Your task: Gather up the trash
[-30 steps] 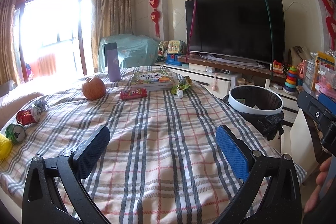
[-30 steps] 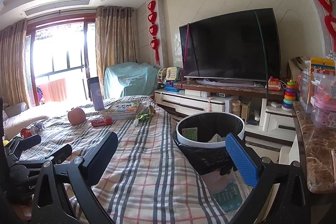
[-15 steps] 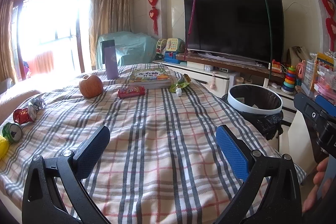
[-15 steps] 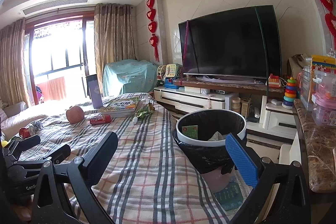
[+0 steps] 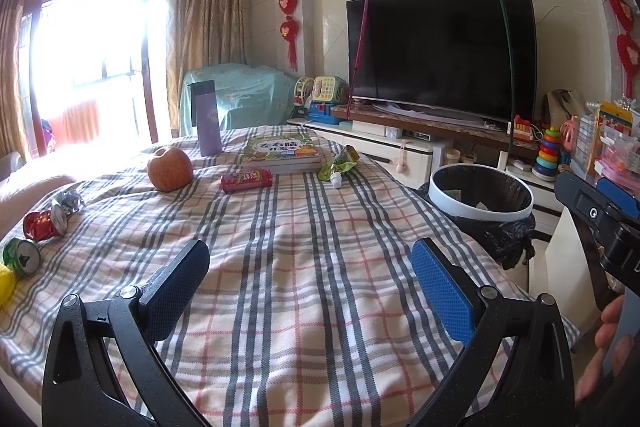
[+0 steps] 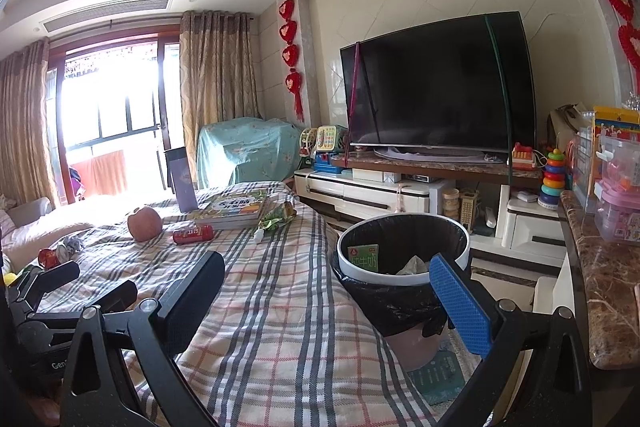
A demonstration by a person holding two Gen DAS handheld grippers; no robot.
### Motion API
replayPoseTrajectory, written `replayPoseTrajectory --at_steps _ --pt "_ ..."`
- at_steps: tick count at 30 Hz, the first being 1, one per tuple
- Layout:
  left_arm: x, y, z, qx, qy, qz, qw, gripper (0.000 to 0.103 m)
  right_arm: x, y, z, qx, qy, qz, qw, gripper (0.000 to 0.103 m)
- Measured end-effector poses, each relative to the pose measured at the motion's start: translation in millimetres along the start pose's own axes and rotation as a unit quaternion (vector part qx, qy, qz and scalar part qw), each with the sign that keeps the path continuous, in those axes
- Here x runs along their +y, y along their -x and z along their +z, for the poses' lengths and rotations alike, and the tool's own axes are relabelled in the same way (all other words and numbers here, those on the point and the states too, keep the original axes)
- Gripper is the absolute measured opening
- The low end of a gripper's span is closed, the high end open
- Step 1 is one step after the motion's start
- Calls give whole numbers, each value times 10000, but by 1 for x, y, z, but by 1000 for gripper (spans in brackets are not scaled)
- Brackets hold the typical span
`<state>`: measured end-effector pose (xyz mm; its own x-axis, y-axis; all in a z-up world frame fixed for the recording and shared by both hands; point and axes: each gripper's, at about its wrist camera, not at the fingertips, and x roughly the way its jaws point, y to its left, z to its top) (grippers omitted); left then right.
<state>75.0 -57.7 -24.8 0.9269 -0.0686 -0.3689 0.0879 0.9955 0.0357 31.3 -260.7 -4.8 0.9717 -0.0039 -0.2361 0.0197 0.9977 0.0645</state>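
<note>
On the plaid-covered table (image 5: 300, 267) lie a red snack tube (image 5: 247, 180), a green crumpled wrapper (image 5: 340, 165), a crushed red can (image 5: 42, 223), a green can (image 5: 21, 257) and a foil scrap (image 5: 70, 197). The bin (image 5: 480, 193) with a white rim and black liner stands off the table's right edge; in the right wrist view the bin (image 6: 402, 251) holds a green carton (image 6: 363, 257) and paper. My left gripper (image 5: 310, 279) hovers open over the near cloth, holding nothing. My right gripper (image 6: 326, 287) is open and empty, near the bin.
An apple (image 5: 169, 169), a purple flask (image 5: 208, 119) and a stack of books (image 5: 282, 151) sit at the table's far side. A TV (image 5: 440, 63) on a low cabinet with toys fills the back wall. A marble counter (image 6: 600, 279) runs along the right.
Both views have shifted slightly: the left gripper edged forward over the table and the right tilted a little. Both grippers stay open and empty.
</note>
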Motion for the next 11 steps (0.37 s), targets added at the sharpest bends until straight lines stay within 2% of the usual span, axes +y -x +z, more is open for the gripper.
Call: replayPoseTrajectory --at_steps 11 --pt "16 -13 -3 246 222 -4 9994 103 9 -12 3 168 48 82 9998 103"
